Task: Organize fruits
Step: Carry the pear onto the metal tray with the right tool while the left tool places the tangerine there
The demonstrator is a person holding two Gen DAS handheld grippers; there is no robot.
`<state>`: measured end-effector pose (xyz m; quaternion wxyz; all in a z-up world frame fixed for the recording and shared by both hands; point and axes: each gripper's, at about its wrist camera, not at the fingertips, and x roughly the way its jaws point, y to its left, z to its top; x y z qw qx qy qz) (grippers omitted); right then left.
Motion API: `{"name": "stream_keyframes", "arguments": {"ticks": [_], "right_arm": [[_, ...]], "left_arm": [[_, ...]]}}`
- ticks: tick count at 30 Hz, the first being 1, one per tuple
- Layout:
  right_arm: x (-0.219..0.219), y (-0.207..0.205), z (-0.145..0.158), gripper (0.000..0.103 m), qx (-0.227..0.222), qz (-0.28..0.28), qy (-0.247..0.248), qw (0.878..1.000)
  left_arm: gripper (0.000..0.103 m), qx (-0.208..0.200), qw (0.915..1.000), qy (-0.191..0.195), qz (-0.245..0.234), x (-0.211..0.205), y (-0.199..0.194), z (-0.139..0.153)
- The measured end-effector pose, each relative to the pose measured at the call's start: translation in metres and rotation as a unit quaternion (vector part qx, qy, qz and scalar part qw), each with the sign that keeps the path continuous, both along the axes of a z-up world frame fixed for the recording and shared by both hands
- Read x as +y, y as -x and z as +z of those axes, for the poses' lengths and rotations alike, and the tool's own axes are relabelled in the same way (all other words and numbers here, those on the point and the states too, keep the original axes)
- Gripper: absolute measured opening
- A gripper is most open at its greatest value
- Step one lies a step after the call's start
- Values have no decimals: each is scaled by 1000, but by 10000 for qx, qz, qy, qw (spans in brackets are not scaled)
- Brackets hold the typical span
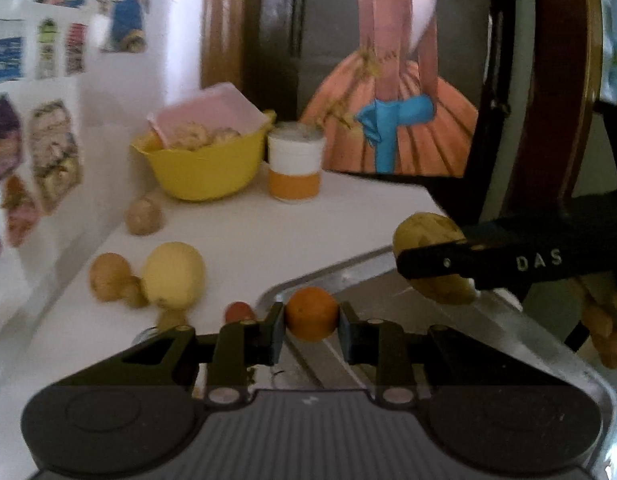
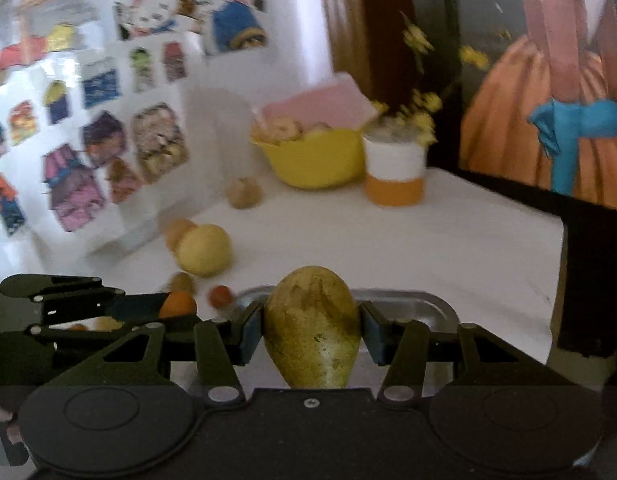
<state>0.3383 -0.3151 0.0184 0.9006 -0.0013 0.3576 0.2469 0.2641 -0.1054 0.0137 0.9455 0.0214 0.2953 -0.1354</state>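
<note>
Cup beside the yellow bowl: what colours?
The cup is white on top with an orange band below; clearest in the right wrist view.

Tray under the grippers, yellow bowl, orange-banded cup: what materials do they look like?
Tray: looks like metal, probably steel or aluminium; silvery, with bright reflections along its rounded rim. Yellow bowl: likely plastic; even opaque colour, soft sheen, thin moulded lip. Orange-banded cup: white over orange, matte; plastic, ceramic or paper cannot be told through the blur.

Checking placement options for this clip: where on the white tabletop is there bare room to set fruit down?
Bare room: the white tabletop between the orange-and-white cup, the metal tray and the table's right edge. Crowded: the left side, where the round yellow fruit, small brown fruits and the yellow bowl sit.
</note>
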Motion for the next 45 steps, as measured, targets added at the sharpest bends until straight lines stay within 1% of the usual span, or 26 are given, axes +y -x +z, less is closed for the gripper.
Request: {"name": "stream_keyframes", "arguments": {"ticks": [7, 9, 16, 18, 19, 20, 21, 23, 24, 27, 28, 29, 31, 32, 33, 36, 40, 45], "right_arm": [[-4, -13, -22, 54, 203, -85, 59, 9997], [-3, -14, -26, 54, 214, -71, 97, 9997], [1, -11, -30, 54, 254, -88, 195, 9994], [1, -8, -30, 54, 225, -123, 206, 9995], [0, -6, -28, 57, 154, -149, 151, 9997], [-2, -4, -24, 60, 106, -151, 97, 9998], [-3, -1, -20, 65, 65, -152, 50, 9999], [-5, 5, -11, 69, -41, -184, 15, 9998], [-5, 9, -5, 73, -106, -203, 22, 9997], [-9, 27, 14, 84, -368, -273, 6, 9989], [-10, 34, 20, 88, -446, -292, -2, 9986], [-12, 41, 26, 90, -518, -310, -11, 9982], [-14, 60, 38, 100, -683, -350, -29, 9970], [-14, 69, 42, 101, -747, -384, -34, 9965], [-15, 80, 47, 102, -798, -414, -37, 9959], [-17, 110, 57, 102, -814, -453, -10, 9957], [-15, 152, 63, 102, -790, -503, 132, 9955], [-4, 199, 59, 102, -694, -482, 563, 9948]], "left_arm": [[30, 214, 9995, -247, -51, -16, -15, -20], [30, 257, 9991, -319, -44, -18, -16, -23], [31, 417, 9983, -396, -18, -20, -18, -27], [38, 414, 9984, -384, 6, -20, -17, -26], [54, 387, 9985, -375, 24, -19, -15, -25], [65, 350, 9987, -372, 81, -19, -13, -22], [66, 302, 9988, -358, 126, -18, -11, -20], [66, 266, 9991, -299, 129, -15, -6, -15], [67, 255, 9992, -264, 158, -13, -3, -12], [79, 156, 9994, -177, 253, -6, 11, 1], [85, 75, 9994, -155, 297, -2, 17, 5], [90, 0, 9993, -143, 353, 1, 23, 10], [96, -152, 9988, -71, 455, 9, 39, 21], [101, -202, 9986, -21, 492, 13, 46, 25], [102, -244, 9982, 35, 540, 18, 54, 29], [103, -289, 9976, 175, 602, 31, 79, 38], [103, -261, 9978, 163, 583, 44, 113, 44], [103, -214, 9985, 59, 503, 60, 152, 42]]}}
